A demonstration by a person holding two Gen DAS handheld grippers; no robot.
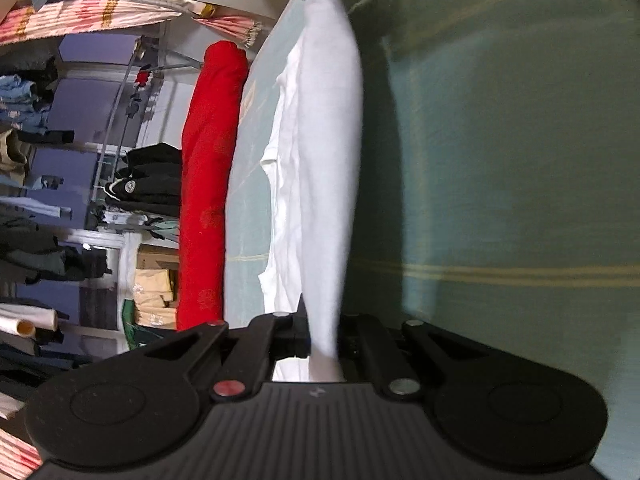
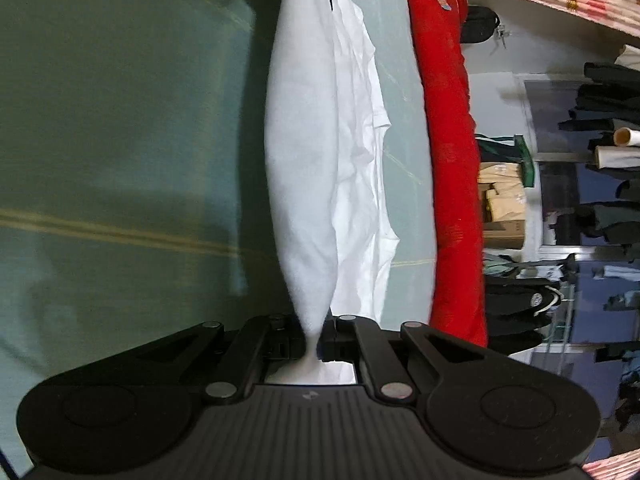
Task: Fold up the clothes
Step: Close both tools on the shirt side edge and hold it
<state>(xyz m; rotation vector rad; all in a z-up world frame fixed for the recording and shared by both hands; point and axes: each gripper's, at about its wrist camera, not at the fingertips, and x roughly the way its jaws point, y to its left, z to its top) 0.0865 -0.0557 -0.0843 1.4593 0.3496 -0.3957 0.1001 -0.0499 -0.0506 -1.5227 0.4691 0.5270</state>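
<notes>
A white garment [image 1: 328, 152] is stretched taut between my two grippers, its lifted edge running straight from one to the other. My left gripper [image 1: 322, 344] is shut on one end of that edge. My right gripper [image 2: 314, 344] is shut on the other end, and it shows as a black shape at the top of the left wrist view. The rest of the white garment [image 2: 360, 152] lies rumpled on the pale green bedsheet [image 2: 120, 140]. Both views are rolled sideways.
A red cloth roll [image 1: 208, 184] [image 2: 448, 140] lies along the bed's far edge beside the garment. Beyond it stand shelves with dark clothes [image 1: 148, 184] [image 2: 608, 120], cardboard boxes [image 2: 502, 208] and a striped fabric [image 1: 80, 16].
</notes>
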